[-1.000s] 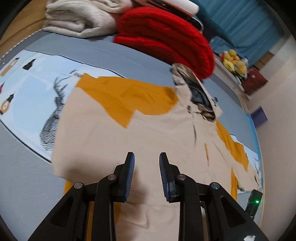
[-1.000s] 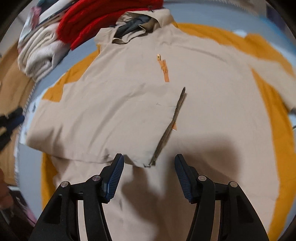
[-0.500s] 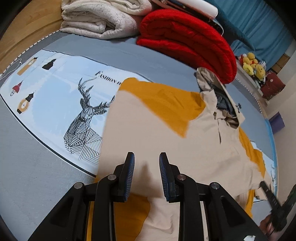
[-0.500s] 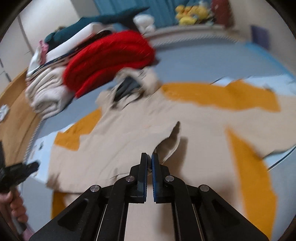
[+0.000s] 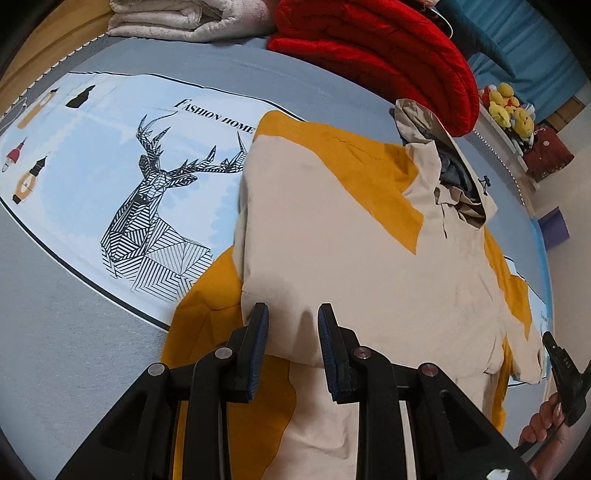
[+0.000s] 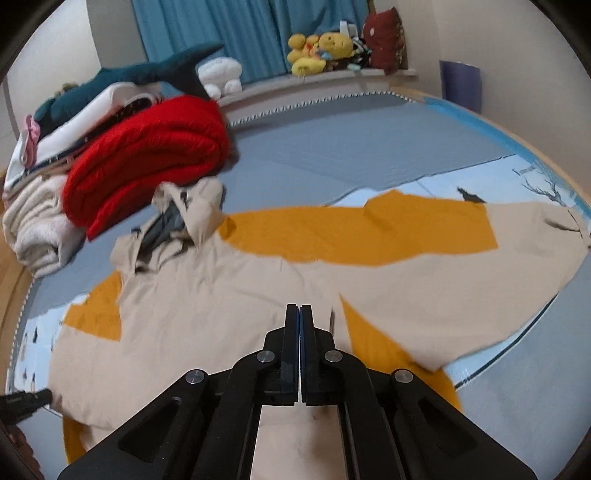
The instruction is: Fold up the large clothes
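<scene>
Here, my right gripper has its jaws pressed flat together with no cloth visible between them, having just snapped closed, and it hangs above the middle of the beige and mustard jacket. My left gripper keeps its jaws at a narrow gap over the folded-in edge of the same jacket; a ridge of beige cloth rises between the pads, though I cannot tell whether they actually pinch it. The jacket lies spread on the grey bed cover, one sleeve folded across the body, the other sleeve stretched out flat toward the far side, the hood crumpled at the top. Part of it overlaps the pale blue deer-print panel. Just beyond the hood sits a folded red blanket, beside a cream blanket. Plush toys line the shelf under blue curtains.
</scene>
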`<action>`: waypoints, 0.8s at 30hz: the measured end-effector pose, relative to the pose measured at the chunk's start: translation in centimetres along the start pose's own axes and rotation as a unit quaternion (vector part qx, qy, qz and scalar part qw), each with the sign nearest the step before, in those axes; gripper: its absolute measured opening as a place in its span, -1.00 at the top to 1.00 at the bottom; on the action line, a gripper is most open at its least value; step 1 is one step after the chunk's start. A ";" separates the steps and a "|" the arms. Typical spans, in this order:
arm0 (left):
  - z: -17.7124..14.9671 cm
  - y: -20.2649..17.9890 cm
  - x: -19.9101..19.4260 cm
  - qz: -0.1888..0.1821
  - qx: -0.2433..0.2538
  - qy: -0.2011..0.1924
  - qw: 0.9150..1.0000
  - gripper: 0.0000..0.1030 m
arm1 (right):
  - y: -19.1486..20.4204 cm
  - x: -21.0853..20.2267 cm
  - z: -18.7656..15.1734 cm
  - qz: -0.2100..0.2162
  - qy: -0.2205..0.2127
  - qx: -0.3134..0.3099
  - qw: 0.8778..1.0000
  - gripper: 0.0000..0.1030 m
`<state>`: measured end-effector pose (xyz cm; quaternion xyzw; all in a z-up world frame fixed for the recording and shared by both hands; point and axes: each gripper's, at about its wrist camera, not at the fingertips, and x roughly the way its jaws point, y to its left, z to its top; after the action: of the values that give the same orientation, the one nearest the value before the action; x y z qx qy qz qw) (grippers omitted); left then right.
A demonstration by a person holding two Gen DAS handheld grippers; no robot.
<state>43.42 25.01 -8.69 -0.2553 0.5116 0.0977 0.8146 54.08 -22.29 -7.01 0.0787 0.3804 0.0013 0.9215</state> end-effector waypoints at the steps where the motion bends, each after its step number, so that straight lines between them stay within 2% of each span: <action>1: 0.0 0.0 0.0 0.000 0.000 -0.001 1.000 0.53 | -0.1 0.0 0.1 0.000 0.000 0.001 1.000 0.99; 4: 0.1 0.1 0.2 -0.001 -0.001 0.001 1.000 0.53 | -0.5 0.9 -0.2 0.004 0.035 0.014 0.999 0.91; 5: 0.2 0.1 0.2 0.000 0.000 0.002 1.000 0.53 | -1.0 1.9 -0.6 0.012 0.060 0.028 0.998 0.90; 6: 0.2 0.1 0.3 0.000 0.000 0.003 1.000 0.53 | -1.4 2.7 -1.0 0.019 0.079 0.040 0.996 0.78; 7: 0.2 0.1 0.3 0.001 -0.001 0.003 1.000 0.53 | -1.6 3.5 -1.5 0.023 0.096 0.050 0.994 0.52; 9: 0.2 0.2 0.3 0.001 -0.001 0.002 1.000 0.53 | -2.1 5.2 -2.7 0.037 0.137 0.073 0.987 0.16; 11: 0.3 0.1 0.2 0.002 -0.002 0.000 1.000 0.53 | -2.5 7.0 -4.0 0.047 0.180 0.093 0.978 0.14; 14: 0.4 0.3 0.1 0.003 -0.003 -0.003 1.000 0.53 | -2.5 8.6 -5.4 0.046 0.217 0.094 0.971 0.14; 15: 0.4 0.3 0.0 0.007 -0.002 -0.006 1.000 0.53 | -2.4 8.7 -5.6 0.042 0.216 0.086 0.972 0.34; 16: 0.4 0.3 0.0 0.008 -0.002 -0.007 1.000 0.53 | -2.3 8.5 -5.5 0.032 0.207 0.075 0.975 0.79; 17: 0.5 0.4 0.0 0.007 -0.002 -0.008 1.000 0.53 | -2.2 8.1 -5.3 0.027 0.193 0.067 0.979 0.88; 19: 0.5 0.3 0.0 0.002 -0.002 -0.008 1.000 0.53 | -2.2 6.9 -4.4 0.033 0.164 0.072 0.983 0.92; 20: 0.5 0.3 0.0 0.004 0.001 -0.008 1.000 0.53 | -2.2 5.6 -3.5 0.029 0.132 0.072 0.988 0.92; 22: 0.3 0.1 0.4 0.010 0.006 -0.004 1.000 0.52 | -2.2 3.9 -2.2 0.009 0.083 0.058 0.995 0.92; 24: 0.1 0.1 0.8 0.009 0.005 0.003 1.000 0.52 | -2.6 3.2 -1.7 -0.013 0.059 0.056 0.997 0.91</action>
<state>43.86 25.05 -9.36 -0.2469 0.5168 0.1011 0.8135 55.05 -24.46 -10.83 0.1250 0.4346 -0.0275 0.8915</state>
